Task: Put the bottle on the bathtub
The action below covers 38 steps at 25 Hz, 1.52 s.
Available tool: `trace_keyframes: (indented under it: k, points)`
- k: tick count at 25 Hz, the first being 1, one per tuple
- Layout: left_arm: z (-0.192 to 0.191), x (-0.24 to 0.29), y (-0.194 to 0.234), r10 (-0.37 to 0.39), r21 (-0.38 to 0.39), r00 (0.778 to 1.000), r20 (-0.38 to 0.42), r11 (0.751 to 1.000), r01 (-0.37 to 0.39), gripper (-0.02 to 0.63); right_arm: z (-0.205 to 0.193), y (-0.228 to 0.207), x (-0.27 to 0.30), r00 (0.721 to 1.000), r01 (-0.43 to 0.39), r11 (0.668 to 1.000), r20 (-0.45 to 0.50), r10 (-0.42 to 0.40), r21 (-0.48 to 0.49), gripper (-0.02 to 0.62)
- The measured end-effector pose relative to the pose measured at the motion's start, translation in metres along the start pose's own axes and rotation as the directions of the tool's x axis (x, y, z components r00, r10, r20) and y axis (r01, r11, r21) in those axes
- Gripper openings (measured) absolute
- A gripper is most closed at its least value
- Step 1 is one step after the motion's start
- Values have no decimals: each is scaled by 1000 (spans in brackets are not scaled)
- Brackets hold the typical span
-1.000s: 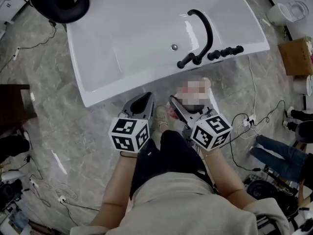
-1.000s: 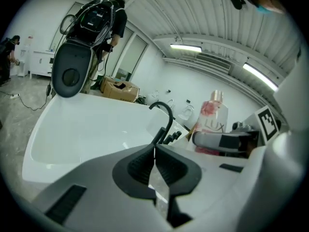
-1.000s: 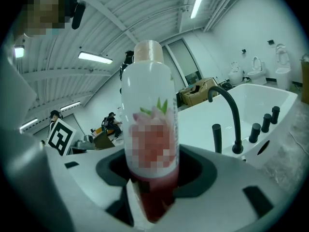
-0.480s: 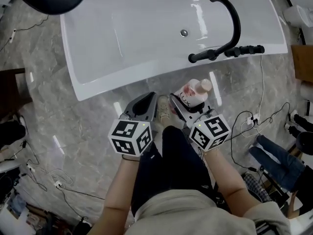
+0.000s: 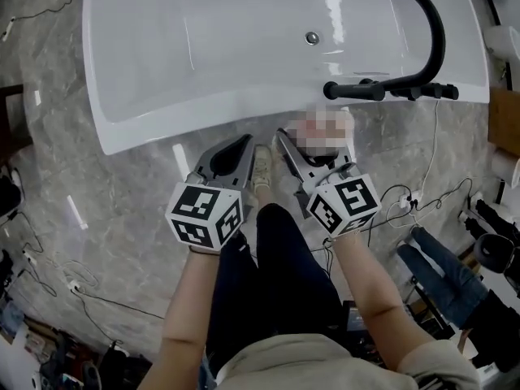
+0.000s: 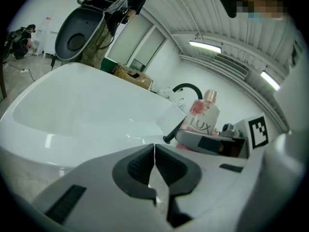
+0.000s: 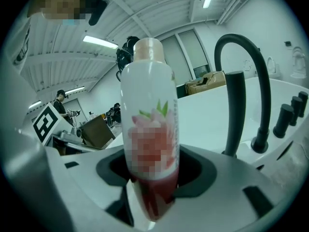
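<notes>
A white bottle point(image 7: 149, 124) with a pink flower label and a tan cap stands upright between the jaws of my right gripper point(image 7: 152, 178), which is shut on it. In the head view the bottle point(image 5: 325, 132) is held just short of the near rim of the white bathtub point(image 5: 162, 120), below the black faucet point(image 5: 422, 47). The left gripper view catches the same bottle point(image 6: 203, 120) off to the right. My left gripper point(image 5: 236, 154) hangs beside the right one, over the floor, its jaws shut on nothing point(image 6: 154, 166).
Black tap handles point(image 5: 406, 92) sit on the tub rim at the right. A drain point(image 5: 312, 37) lies in the tub floor. Cables point(image 5: 422, 193) run across the marble floor at right, near a seated person's legs point(image 5: 443, 258). My own foot point(image 5: 262, 165) is between the grippers.
The view has shifted toward the tub, so its rim and faucet sit closer to the grippers. The right gripper still holds the bottle, now nearer the rim. Left gripper stays shut.
</notes>
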<state>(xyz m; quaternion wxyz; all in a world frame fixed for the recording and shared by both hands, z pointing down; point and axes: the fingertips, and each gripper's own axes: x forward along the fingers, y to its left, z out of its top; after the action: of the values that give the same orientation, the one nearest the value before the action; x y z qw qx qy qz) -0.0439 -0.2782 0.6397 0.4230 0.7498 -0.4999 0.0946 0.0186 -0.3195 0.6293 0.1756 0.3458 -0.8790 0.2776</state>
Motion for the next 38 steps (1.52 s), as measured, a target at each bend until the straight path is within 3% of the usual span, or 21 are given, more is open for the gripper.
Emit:
trace_keyframes:
  k: [7, 16, 29, 35, 38]
  points:
    - [6, 8, 15, -1, 5, 998, 60, 1000, 1, 11, 16, -11, 34, 999, 25, 999, 48, -23, -48, 227]
    - [9, 13, 45, 52, -61, 996, 72, 997, -48, 11, 34, -19, 72, 991, 41, 988, 133, -21, -151, 227]
    - [5, 18, 51, 35, -63, 997, 65, 998, -31, 11, 31, -26, 90, 968, 109, 988, 236, -80, -113, 229]
    - [4, 22, 46, 21, -41, 999, 46, 999, -19, 11, 18, -12, 86, 966, 147, 949, 246, -77, -279, 229]
    - [3, 20, 48, 24, -29, 999, 39, 999, -23, 11, 16, -11, 86, 963, 164, 944, 255, -90, -287, 230]
